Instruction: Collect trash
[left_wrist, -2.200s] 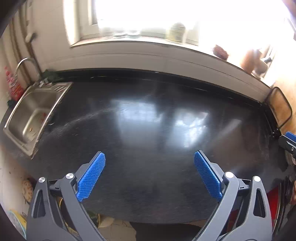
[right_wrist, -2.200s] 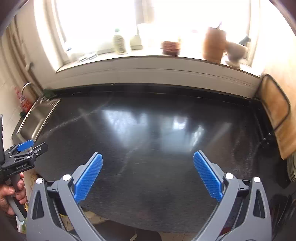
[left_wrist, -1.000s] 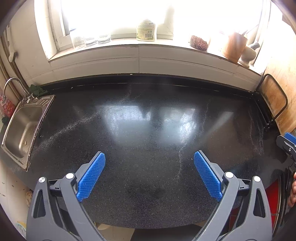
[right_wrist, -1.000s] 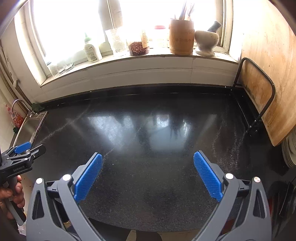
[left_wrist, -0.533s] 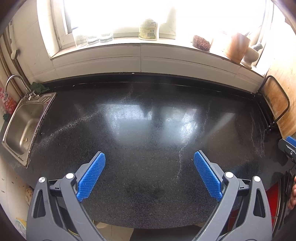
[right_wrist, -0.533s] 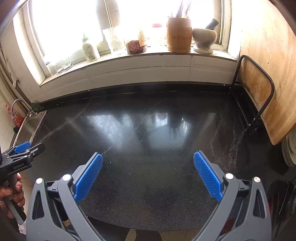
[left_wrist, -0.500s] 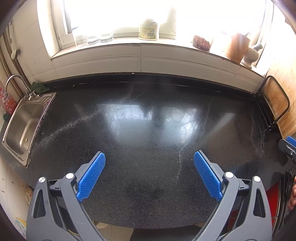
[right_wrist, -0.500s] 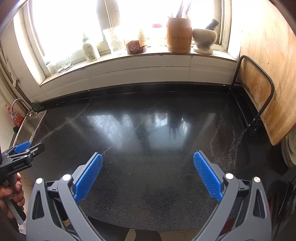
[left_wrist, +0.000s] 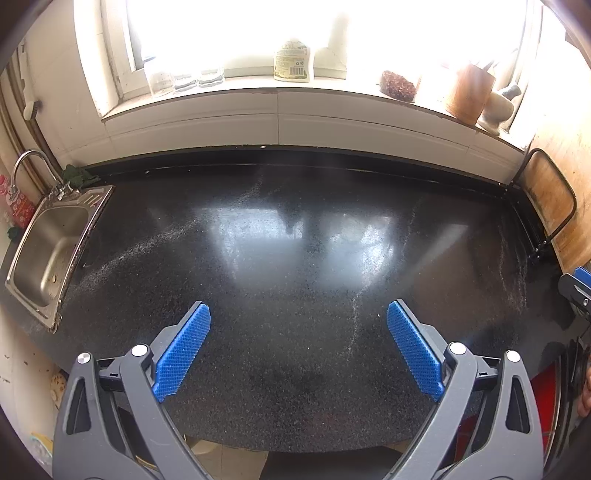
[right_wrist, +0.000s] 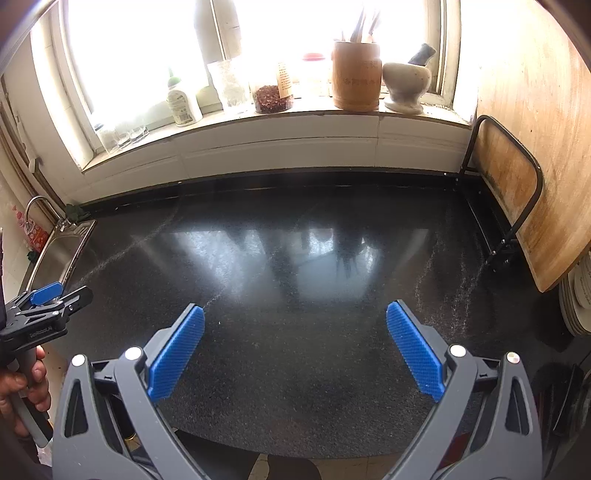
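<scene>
My left gripper (left_wrist: 298, 350) and right gripper (right_wrist: 295, 350) hover spread wide, empty, over the black counter (left_wrist: 295, 240); sink (left_wrist: 48, 251) at nine o'clock.

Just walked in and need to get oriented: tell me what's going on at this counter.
A person holds a pair of tongs in each hand over a black speckled countertop. The left tongs and the right tongs are both open and hold nothing. No trash shows on the counter; only faint dusty streaks cross it. A steel sink sits at the left end, and jars and a wooden utensil holder stand on the windowsill.
</scene>
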